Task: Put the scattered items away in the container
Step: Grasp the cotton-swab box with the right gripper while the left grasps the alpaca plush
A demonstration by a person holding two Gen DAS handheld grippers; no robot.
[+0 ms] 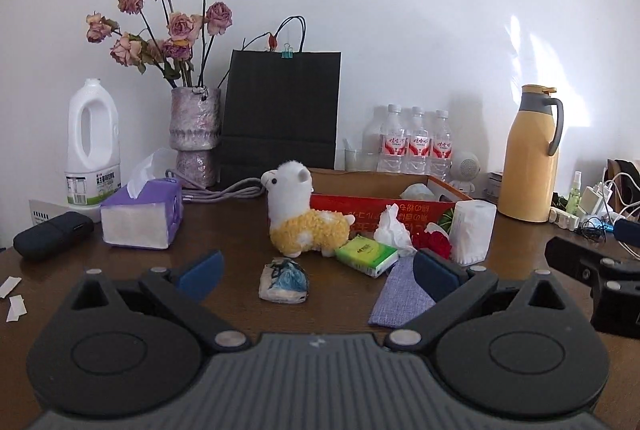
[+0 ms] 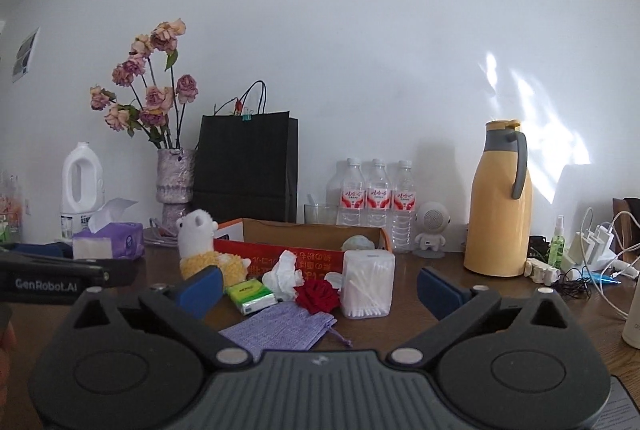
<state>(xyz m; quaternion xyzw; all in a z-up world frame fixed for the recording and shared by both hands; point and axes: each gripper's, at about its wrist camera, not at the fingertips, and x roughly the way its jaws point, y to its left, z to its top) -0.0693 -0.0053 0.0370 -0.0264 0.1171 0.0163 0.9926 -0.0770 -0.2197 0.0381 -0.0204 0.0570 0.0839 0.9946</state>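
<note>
On the brown table [image 1: 224, 226], in front of the red cardboard box [image 1: 360, 207] that serves as the container, the loose items lie in a cluster. Farthest left of them stands the plush alpaca [image 1: 300, 218], soft and light; it should squash under the pads, so the narrow neck looks like the surest hold. Below it lies a small crumpled blue-and-white packet [image 1: 284, 280], limp and best pinched across its middle. Next comes the green tissue pack [image 1: 366, 254], slick-wrapped and likely to slide, so its short sides suit the grip. Beside it sit a crumpled white tissue [image 1: 394, 228], nearly weightless, a red fabric rose [image 2: 318, 296], and the flat lilac cloth pouch [image 2: 276, 326], which needs lifting by an edge. Rightmost is the clear cotton-swab box [image 2: 368, 284], rigid and smooth. Left gripper [image 1: 316, 272] and right gripper [image 2: 318, 284] both hover with jaws spread wide, holding nothing.
</note>
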